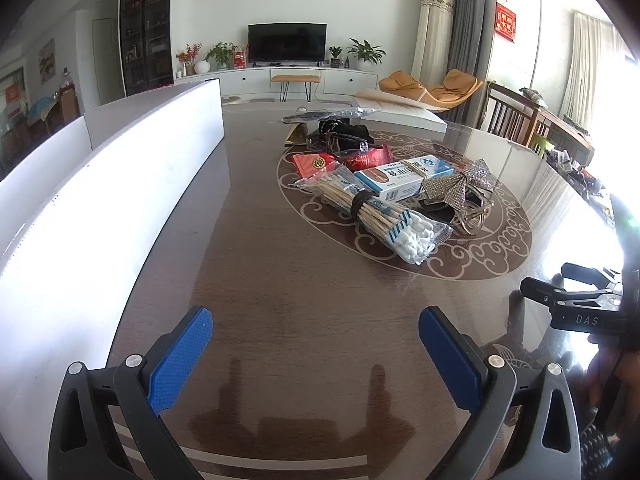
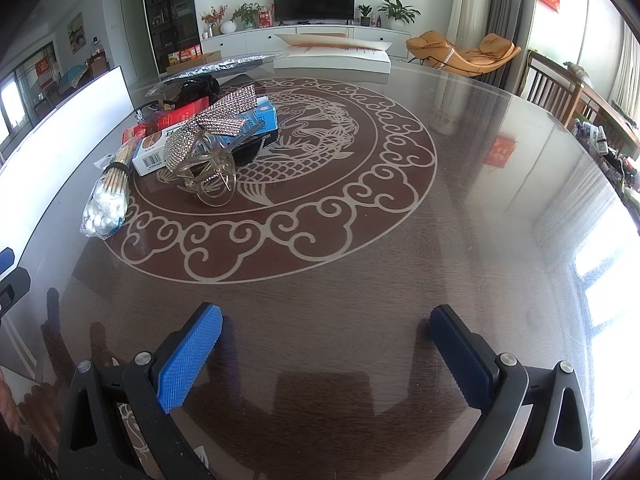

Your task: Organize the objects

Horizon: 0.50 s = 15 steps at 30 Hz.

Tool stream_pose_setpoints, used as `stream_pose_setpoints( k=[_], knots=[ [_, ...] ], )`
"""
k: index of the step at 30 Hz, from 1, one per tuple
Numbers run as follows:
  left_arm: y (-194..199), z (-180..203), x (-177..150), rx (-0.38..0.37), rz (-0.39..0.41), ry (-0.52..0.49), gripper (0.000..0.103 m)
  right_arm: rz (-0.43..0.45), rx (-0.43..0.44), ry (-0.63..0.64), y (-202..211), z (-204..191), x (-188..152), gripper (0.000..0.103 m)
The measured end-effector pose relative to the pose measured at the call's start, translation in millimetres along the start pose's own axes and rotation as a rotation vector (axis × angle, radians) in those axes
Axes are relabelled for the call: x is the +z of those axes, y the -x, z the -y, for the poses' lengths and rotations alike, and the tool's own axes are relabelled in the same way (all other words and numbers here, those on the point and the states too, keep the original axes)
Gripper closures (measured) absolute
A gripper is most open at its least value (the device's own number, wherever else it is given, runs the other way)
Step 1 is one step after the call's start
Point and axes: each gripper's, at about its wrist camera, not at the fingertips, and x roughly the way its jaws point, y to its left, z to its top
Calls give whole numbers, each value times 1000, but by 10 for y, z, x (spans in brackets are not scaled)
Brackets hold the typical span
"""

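A heap of small items lies on the round dark table (image 1: 304,288) (image 2: 460,200). In it are a bag of cotton swabs (image 1: 380,208) (image 2: 108,196), a white and blue box (image 1: 404,178) (image 2: 160,152), a rhinestone bow hair clip (image 1: 460,184) (image 2: 212,128), red packets (image 1: 316,162) (image 2: 176,118) and a black bundle (image 1: 344,130) (image 2: 200,88). My left gripper (image 1: 316,340) hovers open over bare table, short of the heap. My right gripper (image 2: 326,340) is open too, with the heap far ahead to its left. The right gripper's black body (image 1: 576,304) shows at the left view's right edge.
A long white box wall (image 1: 120,184) (image 2: 68,128) runs along the table's left side. A flat white box (image 1: 404,114) (image 2: 332,54) sits at the far edge, with a silver bag (image 2: 224,65) near it. Wooden chairs (image 1: 516,114) (image 2: 560,88) stand at the right.
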Motion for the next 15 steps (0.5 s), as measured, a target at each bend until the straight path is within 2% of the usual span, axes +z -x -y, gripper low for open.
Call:
stream_pose_setpoints(
  k=[4,15],
  knots=[
    [-27,36,-75,2,-24,-9,0,0,0,0,0,0,1,0],
    [95,-34,-231,9,-15,2,0,0,0,0,-2,2,-2,0]
  ],
)
